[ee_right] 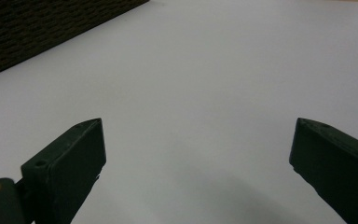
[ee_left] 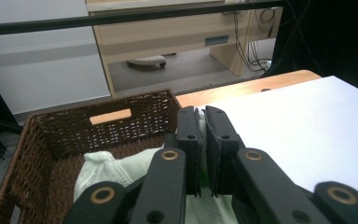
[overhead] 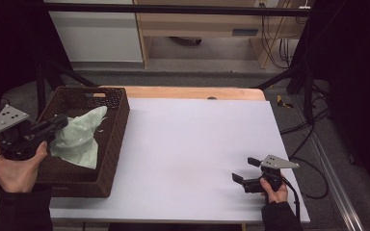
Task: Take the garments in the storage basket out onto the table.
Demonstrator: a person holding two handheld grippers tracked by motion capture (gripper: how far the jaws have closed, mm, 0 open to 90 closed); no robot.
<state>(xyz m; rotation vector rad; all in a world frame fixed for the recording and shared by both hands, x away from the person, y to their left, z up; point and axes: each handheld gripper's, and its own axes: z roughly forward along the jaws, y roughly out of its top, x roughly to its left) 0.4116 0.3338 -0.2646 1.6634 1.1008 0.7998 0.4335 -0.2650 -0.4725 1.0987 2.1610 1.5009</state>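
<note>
A pale green cloth (overhead: pixel 79 137) lies bunched in a dark brown wicker basket (overhead: pixel 118 120) at the table's left. Part of the cloth is pulled up toward my left gripper (overhead: pixel 62 120), which hangs over the basket. In the left gripper view the left gripper (ee_left: pixel 203 112) has its jaws almost together, with a fold of the cloth (ee_left: pixel 102 170) pinched low between them above the basket (ee_left: pixel 60 130). My right gripper (overhead: pixel 244 169) rests near the table's front right. In the right gripper view the right gripper (ee_right: pixel 198 123) stands open, with nothing between its jaws.
A white sheet (overhead: pixel 188 139) covers the table, with a wooden strip (overhead: pixel 192 92) at the far edge. The basket's side (ee_right: pixel 37 28) fills the upper left of the right gripper view. Beyond the table are a black frame bar (overhead: pixel 173 8), cabinets and cables.
</note>
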